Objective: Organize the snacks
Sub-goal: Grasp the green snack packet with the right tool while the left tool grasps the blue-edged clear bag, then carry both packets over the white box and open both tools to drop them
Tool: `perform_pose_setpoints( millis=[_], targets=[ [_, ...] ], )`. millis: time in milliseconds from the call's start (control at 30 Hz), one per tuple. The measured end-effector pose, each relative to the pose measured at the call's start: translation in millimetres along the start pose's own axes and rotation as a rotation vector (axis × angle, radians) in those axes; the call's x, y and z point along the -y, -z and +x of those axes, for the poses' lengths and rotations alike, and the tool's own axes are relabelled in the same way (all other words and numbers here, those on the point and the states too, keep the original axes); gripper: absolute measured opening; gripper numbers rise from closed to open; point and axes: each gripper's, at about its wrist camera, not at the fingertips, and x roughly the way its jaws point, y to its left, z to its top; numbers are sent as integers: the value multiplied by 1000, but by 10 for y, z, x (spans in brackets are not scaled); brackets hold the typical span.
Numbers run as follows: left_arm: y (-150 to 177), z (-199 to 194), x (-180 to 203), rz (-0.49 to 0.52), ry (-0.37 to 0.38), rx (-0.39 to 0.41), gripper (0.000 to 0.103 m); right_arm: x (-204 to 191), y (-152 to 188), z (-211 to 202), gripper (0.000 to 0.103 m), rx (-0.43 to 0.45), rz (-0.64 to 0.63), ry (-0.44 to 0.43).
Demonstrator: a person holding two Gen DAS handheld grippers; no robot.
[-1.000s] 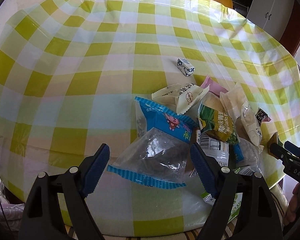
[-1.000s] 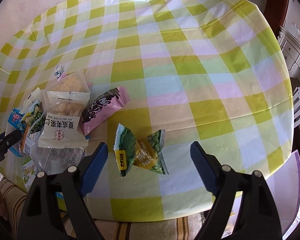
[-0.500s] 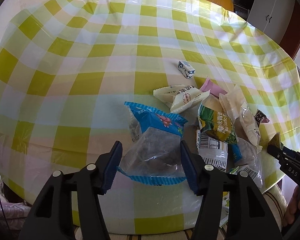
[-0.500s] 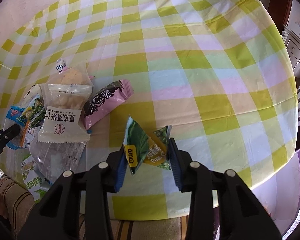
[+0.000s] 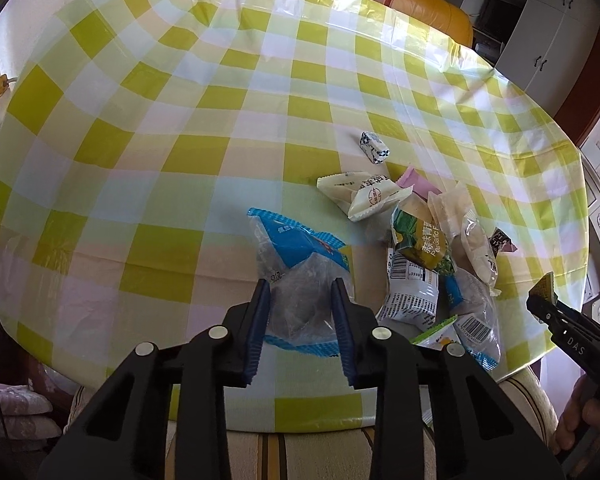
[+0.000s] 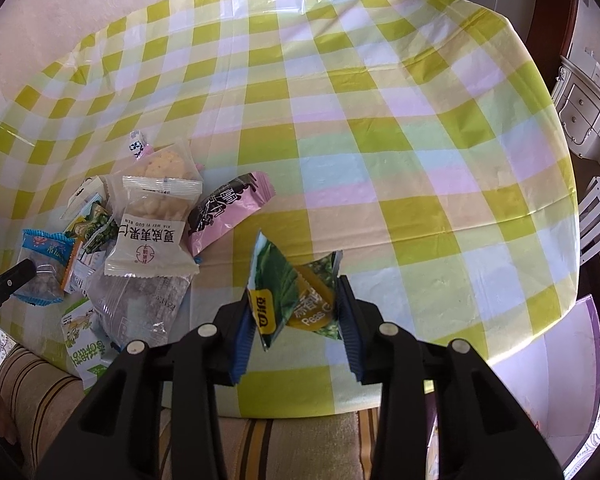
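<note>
My left gripper [image 5: 300, 286] has a clear snack bag with a blue top [image 5: 296, 240] between its blue pads. The jaws are still closing and the pads squeeze the bag's lower half. Just right of it lies a pile of snacks [image 5: 420, 248] near the table's front edge. My right gripper [image 6: 296, 292] is shut on a green pea packet [image 6: 280, 276], which is crumpled and tilted up off the cloth. To its left are a pink packet [image 6: 228, 208] and a white cracker packet [image 6: 152, 232]. A small blue-and-white candy [image 5: 374, 147] lies apart behind the pile.
A green-and-white checked cloth [image 6: 380, 100] covers the round table. A striped cushion [image 6: 300, 440] runs under the near edge. An orange chair [image 5: 432, 12] stands behind the table, white furniture [image 6: 588, 120] to the right. A hand [image 5: 580, 416] holds the right gripper.
Both pairs of jaws went from wide to narrow. The left pads closed onto the blue-topped bag and bunched it. The right pads pinched the green packet, which folded upward.
</note>
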Motion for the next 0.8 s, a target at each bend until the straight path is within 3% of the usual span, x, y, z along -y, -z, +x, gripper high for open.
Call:
perform_pose_setpoints(
  millis=[67,200,367,467,533,600,800],
  targets=[
    [28,-20,-21,-13,23,-9,26,-1,15,-20,38,2,-2,-2],
    [114,-65,-111,-65,98,-36,9,-19,30,-98,38,12,-8,-6],
    [205,-70,-278,-161,170,-76,9,-43,88,-205,38,23,-12,-16],
    [209,-79,-328,-190,165,-78,34,-24,118,-281,38,28,-7,-26],
    [194,-103,-292,-171,160,-63,61,-2,136,-334,38,33,-9,-29],
    [163,-73,-259,-165,153,-70,66,42,162,-372,38,33,-5,-28],
    [11,158,-149,-192,133,-104,66,242,224,-455,38,36,30,-23]
  ],
)
